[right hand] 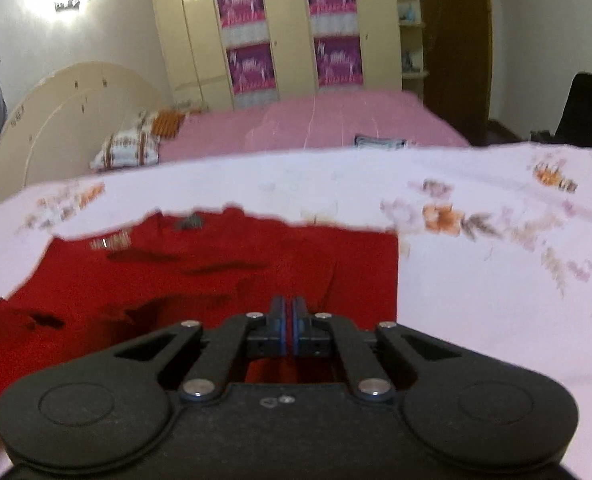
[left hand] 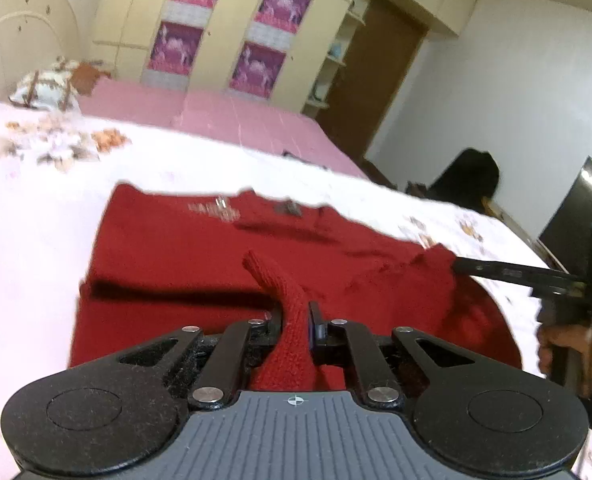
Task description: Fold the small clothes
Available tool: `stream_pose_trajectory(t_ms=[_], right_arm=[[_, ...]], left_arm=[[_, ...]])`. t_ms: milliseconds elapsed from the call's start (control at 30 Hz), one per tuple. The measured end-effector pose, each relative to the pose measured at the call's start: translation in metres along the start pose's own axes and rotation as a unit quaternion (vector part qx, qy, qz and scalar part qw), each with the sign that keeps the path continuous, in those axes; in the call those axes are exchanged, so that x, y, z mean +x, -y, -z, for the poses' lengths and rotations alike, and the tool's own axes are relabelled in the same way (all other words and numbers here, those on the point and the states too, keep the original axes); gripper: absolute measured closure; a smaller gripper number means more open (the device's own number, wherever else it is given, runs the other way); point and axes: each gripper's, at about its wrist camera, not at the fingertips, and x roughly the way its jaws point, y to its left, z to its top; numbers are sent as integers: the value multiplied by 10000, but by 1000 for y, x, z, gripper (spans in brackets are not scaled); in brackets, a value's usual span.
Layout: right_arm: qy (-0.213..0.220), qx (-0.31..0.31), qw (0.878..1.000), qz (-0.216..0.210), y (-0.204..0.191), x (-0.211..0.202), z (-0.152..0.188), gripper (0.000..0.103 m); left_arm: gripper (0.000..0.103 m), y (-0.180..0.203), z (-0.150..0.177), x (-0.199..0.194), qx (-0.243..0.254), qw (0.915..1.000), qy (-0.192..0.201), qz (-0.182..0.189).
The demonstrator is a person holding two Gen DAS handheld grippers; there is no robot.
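Note:
A small red knitted sweater [left hand: 184,252] lies spread on a white floral sheet [left hand: 28,216]. My left gripper [left hand: 296,316] is shut on a bunched fold of the sweater's near edge, which sticks up between the fingers. The right gripper [left hand: 455,266] reaches in from the right of the left wrist view, its fingers closed on the sweater's right corner. In the right wrist view the right gripper [right hand: 288,312] has its pads pressed together over the sweater [right hand: 176,280]; the pinched cloth itself is hidden there.
The white floral sheet [right hand: 475,280] covers the surface around the sweater. Behind it lie a pink bedspread [right hand: 315,124], pillows [right hand: 130,148] and a cream headboard [right hand: 64,92]. A wardrobe with purple posters [left hand: 232,32] and a dark screen [left hand: 575,208] stand beyond.

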Motion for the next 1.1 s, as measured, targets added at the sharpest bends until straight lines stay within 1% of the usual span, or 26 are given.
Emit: stream_pose_trajectory(t_ms=[33,133,267,367,467,567,633,700,767,867,900,933,967,1000,1033,1067,1100], right_arm=[[120,-39,9999,-1,-2,-2,-5,99],[285,-109,9995,5,-8,0,-15,99],[623,-32,9980,137,-8,3,-28,99],[792,11,9966,240,-5,13,-40,99],[936,103,9950,333,1,24,-51,99],[739,261,9962,371,10,48,-57,99],[450,408,9974,391,17,69,-54,99],[245,482,9975,449,21,86,-49,99],[21,465,9973,570,22,103,-41,99],[-374,376,9961,705,22,123,-30,98],[-484,313,9954,759,22,128,-27,97],[-456,262,9950,848,21,128,-25,95],[-424,266,9945,920,21,126,-26,85],[-378,341,9944,930,22,123,-27,79],[-321,427,9946,894,23,116,-29,79],[-223,512,9952,808,24,107,-32,79],[-123,504,9962,706,21,99,-34,79]], left_arm=[[94,-3,-5,2,-15,10000,56,-25],[94,-12,-22,14,-63,9994,281,-175],[94,-24,-50,28,-92,9972,636,-380],[94,-33,-71,42,-186,9950,854,-491],[94,-35,-86,60,-110,9929,1030,-582],[94,-41,-89,91,-88,9929,856,-822],[94,-49,-84,114,-73,9923,667,-1040],[94,-53,-75,128,-69,9912,526,-1217],[94,-57,-67,143,-2,9884,377,-1471],[93,-61,-57,161,128,9831,10,-1824],[93,-61,-54,162,181,9812,14,-1923],[93,-62,-55,161,174,9807,34,-1947],[92,-61,-57,156,154,9797,64,-1997],[91,-58,-60,148,126,9792,134,-2020],[89,-57,-64,140,104,9796,213,-1997],[77,-54,-68,129,104,9800,306,-1963],[49,-52,-71,119,94,9808,366,-1911]])
